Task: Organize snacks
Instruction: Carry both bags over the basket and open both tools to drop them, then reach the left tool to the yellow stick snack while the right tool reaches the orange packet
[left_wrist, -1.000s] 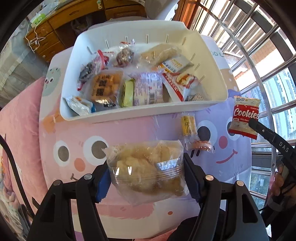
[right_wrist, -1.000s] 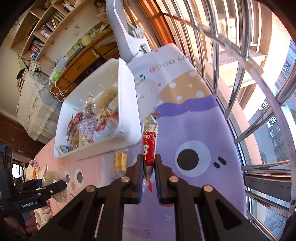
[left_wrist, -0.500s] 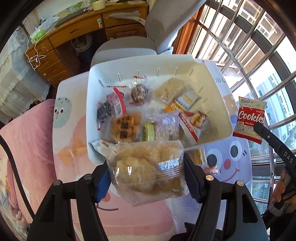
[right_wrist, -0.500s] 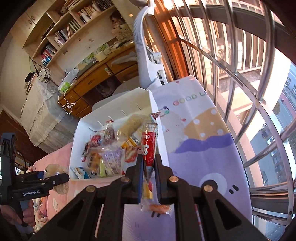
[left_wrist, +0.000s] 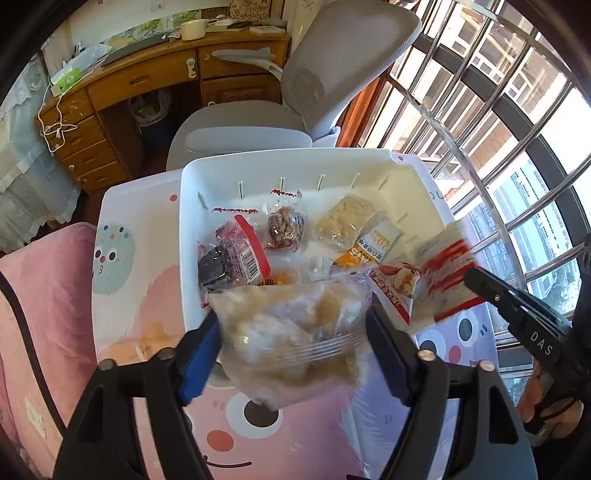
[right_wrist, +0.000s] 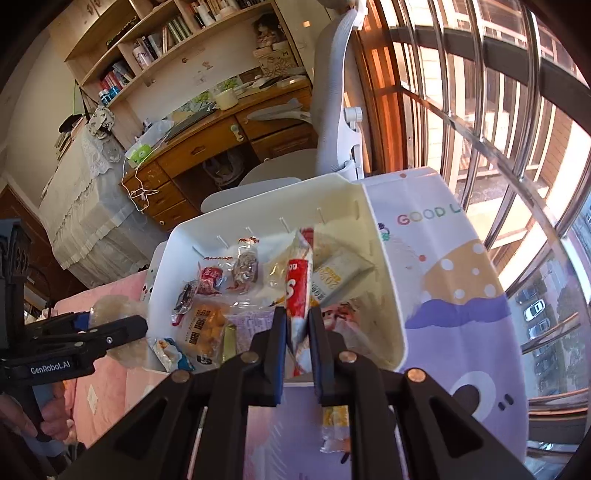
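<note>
The left gripper (left_wrist: 293, 341) has just been opening its jaws; the clear bag of pale puffs (left_wrist: 291, 332) sits between them, blurred, and the pads no longer look pressed on it. The bag lies with its long axis across the jaws, from one blue pad to the other, and its crumpled top faces the white bin (left_wrist: 192, 236). It hangs over the bin's near rim. The puffs inside are lumpy and yellowish, with a silvery seal along one side.

Inside the bin, a dark packet with a red stripe (left_wrist: 236, 258) lies at the left, then a round brown snack in clear wrap (left_wrist: 285, 227), a pale crumbly square (left_wrist: 345, 219) and an orange and white packet (left_wrist: 369, 249).

Further right, the right gripper (right_wrist: 297, 334) is clamped on a red and white cookie packet (right_wrist: 297, 291). In its own view the packet stands edge-on, with its long axis running away from the fingers, over the bin's right part. In the left view it is blurred, beside the bin's right wall.

A small yellow snack (right_wrist: 334, 421) lies on the cartoon tablecloth (right_wrist: 461, 280) by the right finger.
</note>
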